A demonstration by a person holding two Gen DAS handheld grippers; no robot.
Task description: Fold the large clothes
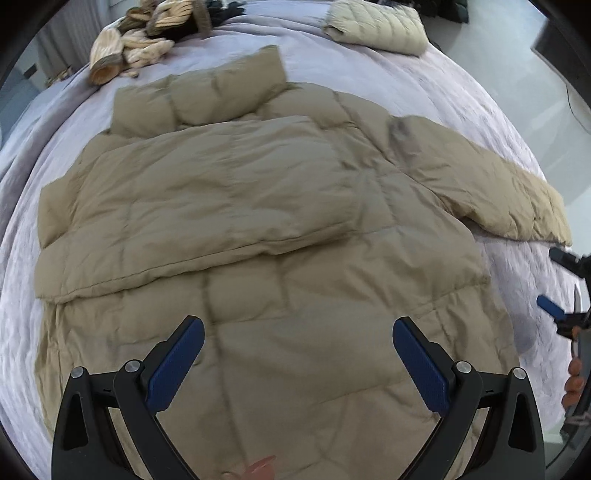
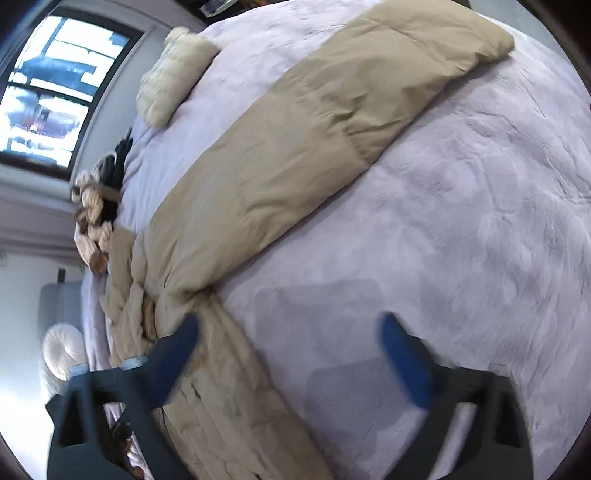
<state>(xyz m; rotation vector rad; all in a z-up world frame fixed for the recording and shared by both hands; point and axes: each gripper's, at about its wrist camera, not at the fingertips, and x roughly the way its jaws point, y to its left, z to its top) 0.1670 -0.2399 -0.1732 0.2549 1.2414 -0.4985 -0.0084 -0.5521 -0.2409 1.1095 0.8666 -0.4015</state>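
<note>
A large tan puffer jacket (image 1: 280,229) lies flat on the lilac bed cover (image 1: 22,280). One sleeve is folded across its chest (image 1: 207,206); the other sleeve (image 1: 491,192) stretches out to the right. My left gripper (image 1: 298,334) hovers open over the jacket's lower part with nothing between its blue pads. In the right wrist view the outstretched sleeve (image 2: 314,129) runs diagonally up to the right. My right gripper (image 2: 290,332) stands wide open above the cover beside the jacket's edge, holding nothing; it also shows at the right edge of the left wrist view (image 1: 561,284).
A folded cream quilted garment (image 1: 376,24) sits at the far end of the bed. A heap of beige knitwear (image 1: 140,40) and dark clothes lies at the far left corner. A window (image 2: 48,92) and a round white cushion (image 2: 62,354) are off the bed's side.
</note>
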